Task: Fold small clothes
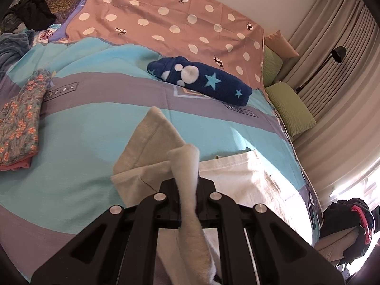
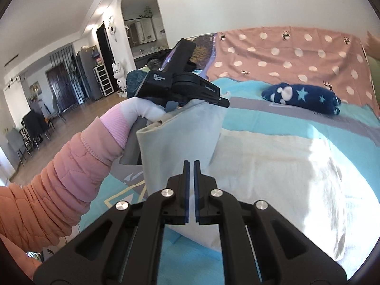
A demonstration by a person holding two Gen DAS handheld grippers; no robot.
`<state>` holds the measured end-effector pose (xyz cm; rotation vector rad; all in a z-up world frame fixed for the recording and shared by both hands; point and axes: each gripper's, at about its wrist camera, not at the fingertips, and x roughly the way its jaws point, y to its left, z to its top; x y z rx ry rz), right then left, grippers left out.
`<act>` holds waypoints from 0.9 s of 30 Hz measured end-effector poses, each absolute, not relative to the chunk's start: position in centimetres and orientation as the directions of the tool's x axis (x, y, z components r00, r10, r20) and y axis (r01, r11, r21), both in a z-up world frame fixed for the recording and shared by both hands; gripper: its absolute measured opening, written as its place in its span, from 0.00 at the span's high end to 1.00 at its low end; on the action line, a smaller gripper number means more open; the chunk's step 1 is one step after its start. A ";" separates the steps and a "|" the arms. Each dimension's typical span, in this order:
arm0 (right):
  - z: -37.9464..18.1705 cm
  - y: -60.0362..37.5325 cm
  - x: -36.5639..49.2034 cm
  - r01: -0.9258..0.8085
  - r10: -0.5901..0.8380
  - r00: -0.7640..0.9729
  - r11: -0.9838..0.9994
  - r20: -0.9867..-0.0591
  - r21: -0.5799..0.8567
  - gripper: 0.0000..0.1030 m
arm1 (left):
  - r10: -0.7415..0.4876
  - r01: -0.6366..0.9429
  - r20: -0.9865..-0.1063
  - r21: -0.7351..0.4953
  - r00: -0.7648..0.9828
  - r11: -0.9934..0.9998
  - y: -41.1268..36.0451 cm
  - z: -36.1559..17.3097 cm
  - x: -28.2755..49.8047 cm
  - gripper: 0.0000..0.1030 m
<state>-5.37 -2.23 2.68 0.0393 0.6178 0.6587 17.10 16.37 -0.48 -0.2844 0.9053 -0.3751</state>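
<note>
Bedding in turquoise and grey bands (image 1: 78,123) covers the bed, and the cream garment (image 1: 239,178) spread across it serves as the landmark. Far to its left, at the bed's edge, lies a folded floral piece (image 1: 20,121); beyond that, in the far-left corner, a heap of dark clothes (image 1: 33,11) sits on rumpled blue fabric. Directly beyond the garment a folded navy fleece with stars (image 1: 201,80) rests where the striped cover meets a pink polka-dot sheet (image 1: 166,16). To the garment's right, green pillows (image 1: 291,109) line the bedside, then a black floor lamp (image 1: 337,54) and beige curtains (image 1: 332,35) — bright daylight washes out the lower right.

The left gripper (image 1: 187,190) is clamped on a raised fold of the cream garment, the cloth bunching up between its fingers and hanging below. In the right wrist view, an open room with wooden floor, dark doors and chairs stretches to the garment's left, past a pink-and-orange quilted sleeve (image 2: 78,156). The right gripper (image 2: 190,166) has its jaws drawn together — whether cloth is pinched between them I cannot tell, though the garment lies just under its tips.
</note>
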 end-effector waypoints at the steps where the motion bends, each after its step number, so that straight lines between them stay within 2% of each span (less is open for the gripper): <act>1: 2.6 -2.7 -5.4 -0.557 0.585 0.621 0.798 -0.521 0.232 0.97 | -0.430 0.195 -0.710 -0.392 0.558 0.899 16.0 -0.5 17.2 0.94; 27: -0.4 -13.7 -4.5 -0.405 0.558 0.664 0.828 -0.498 0.387 0.98 | -0.375 0.211 -0.788 -0.310 0.489 0.927 4.2 -2.2 19.8 0.94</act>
